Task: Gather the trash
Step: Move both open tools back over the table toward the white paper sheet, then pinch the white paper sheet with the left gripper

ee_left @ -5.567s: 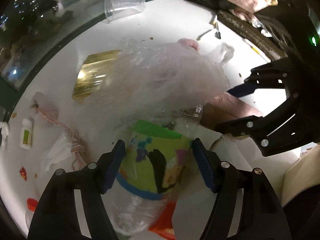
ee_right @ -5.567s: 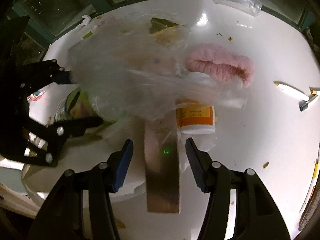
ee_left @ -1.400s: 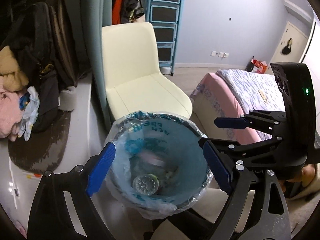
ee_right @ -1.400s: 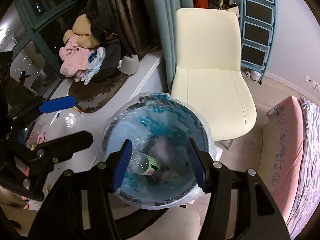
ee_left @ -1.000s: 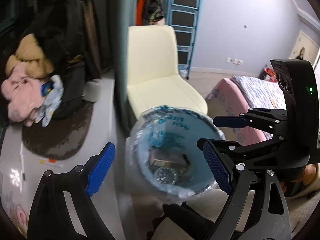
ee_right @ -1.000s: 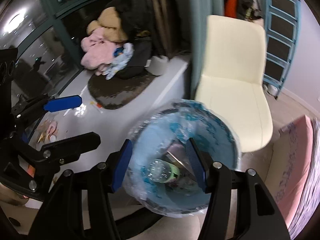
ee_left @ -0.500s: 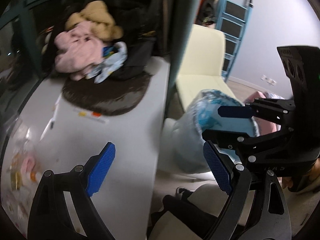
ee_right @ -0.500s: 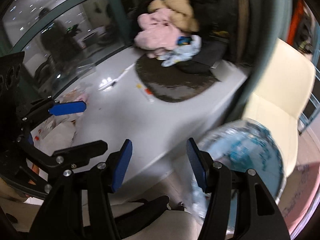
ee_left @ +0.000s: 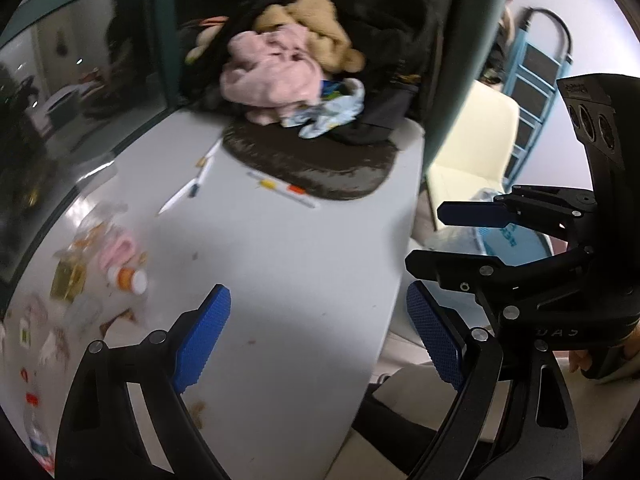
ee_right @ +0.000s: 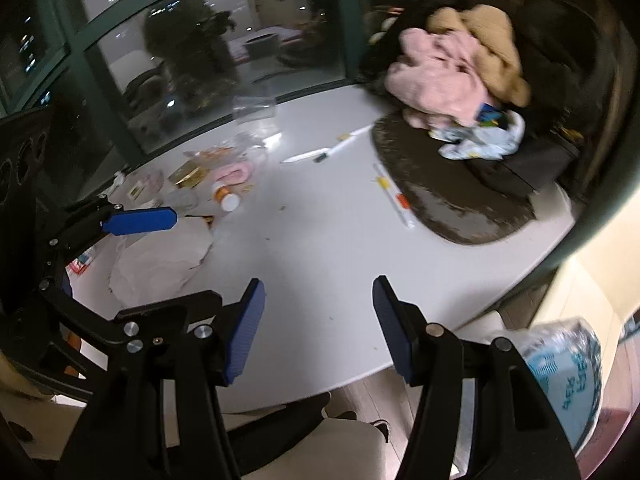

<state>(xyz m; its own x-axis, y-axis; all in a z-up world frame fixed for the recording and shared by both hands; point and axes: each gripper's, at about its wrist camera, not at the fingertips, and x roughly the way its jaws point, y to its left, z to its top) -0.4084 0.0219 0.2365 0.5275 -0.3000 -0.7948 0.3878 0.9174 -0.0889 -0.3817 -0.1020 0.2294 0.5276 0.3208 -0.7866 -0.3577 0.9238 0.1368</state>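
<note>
Litter [ee_left: 80,280] blurred; bin [ee_right: 572,364] cut off.

Trash [ee_right: 208,184] sits clustered on the table's [ee_right: 320,248] left side, by the window [ee_right: 180,60]. Pens [ee_right: 320,152] lie mid-table, and a clothes heap [ee_right: 452,76] is piled on a mat [ee_right: 452,196] at the far right. The bin [ee_right: 568,368] stands off the table's right edge, before a chair [ee_left: 476,148].
</note>
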